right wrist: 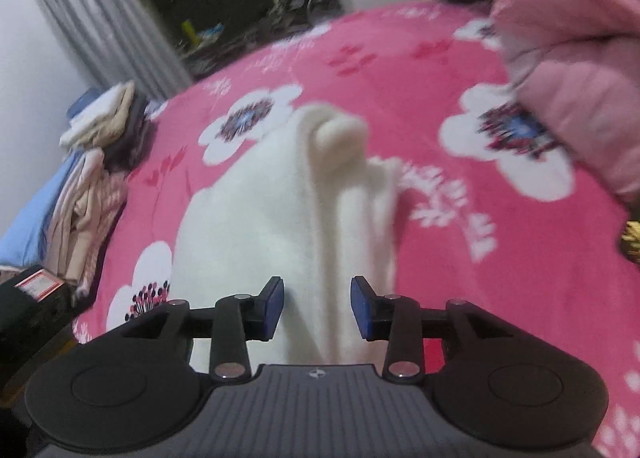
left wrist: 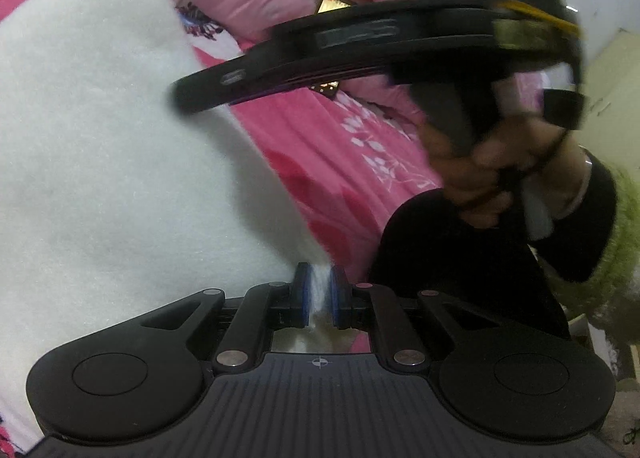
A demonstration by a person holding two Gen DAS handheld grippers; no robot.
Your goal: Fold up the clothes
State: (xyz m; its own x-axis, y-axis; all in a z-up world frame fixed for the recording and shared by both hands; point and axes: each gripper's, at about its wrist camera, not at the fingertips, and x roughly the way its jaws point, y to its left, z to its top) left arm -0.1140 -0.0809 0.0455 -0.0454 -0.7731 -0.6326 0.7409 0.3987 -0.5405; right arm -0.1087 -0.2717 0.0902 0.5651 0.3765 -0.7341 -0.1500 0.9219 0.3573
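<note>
A white fluffy garment lies on the pink flowered bedspread. My left gripper is shut on a corner of it, white fabric pinched between the blue pads. In the left wrist view the right gripper's black body hovers over the garment, held by a hand. In the right wrist view the white garment stretches away with a rolled sleeve end at its far tip. My right gripper is open above the fabric, blue pads apart on either side of a fold.
A pink quilted duvet is piled at the right on the bed. A stack of folded clothes sits at the bed's left edge, with a dark box near it. Grey curtains hang behind.
</note>
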